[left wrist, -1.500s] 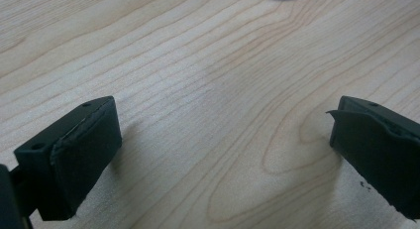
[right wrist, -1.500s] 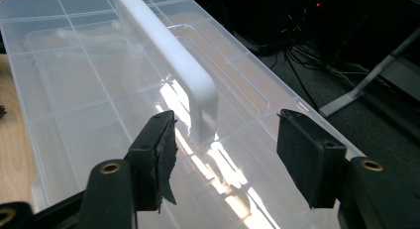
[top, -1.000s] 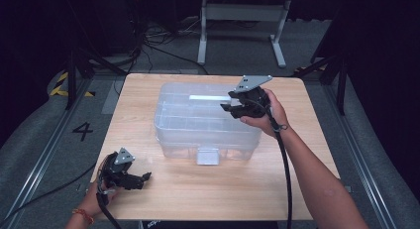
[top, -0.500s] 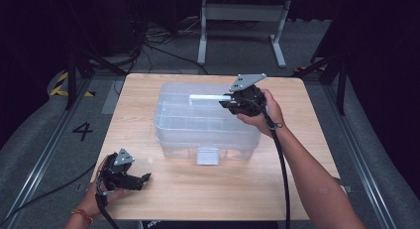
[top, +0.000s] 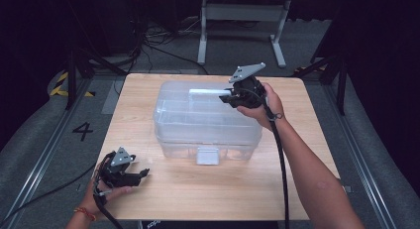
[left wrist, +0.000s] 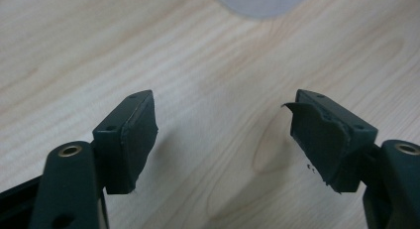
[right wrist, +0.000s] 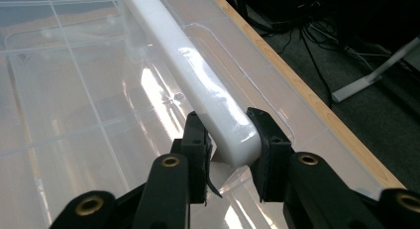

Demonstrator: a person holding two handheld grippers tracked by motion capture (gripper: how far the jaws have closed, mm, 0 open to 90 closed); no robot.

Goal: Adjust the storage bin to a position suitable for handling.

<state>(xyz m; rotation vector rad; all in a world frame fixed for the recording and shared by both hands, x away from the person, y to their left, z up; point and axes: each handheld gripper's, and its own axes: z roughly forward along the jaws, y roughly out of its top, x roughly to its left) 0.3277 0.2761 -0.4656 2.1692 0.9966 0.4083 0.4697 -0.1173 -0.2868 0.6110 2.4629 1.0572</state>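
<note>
A clear plastic storage bin [top: 208, 122] with its lid on stands in the middle of the wooden table [top: 307, 120]. A white bar handle [top: 205, 91] runs along the far side of the lid. My right gripper [top: 229, 96] has just been closing and now grips the handle's right end. In the right gripper view its pads press both sides of the handle [right wrist: 198, 85], the gripper [right wrist: 229, 135] shut on it. My left gripper [top: 143, 173] hovers over bare wood at the front left. Its jaws [left wrist: 223, 125] have just been closing, still apart, with nothing between them.
A white latch [top: 207, 155] sits at the bin's front wall. A corner of the bin [left wrist: 257, 1] shows at the top of the left gripper view. Behind the table lie cables and a grey metal stand [top: 242, 13] on the dark floor.
The right gripper has shifted slightly toward the lid's far edge at the handle. The left hand has kept its place at the front left.
</note>
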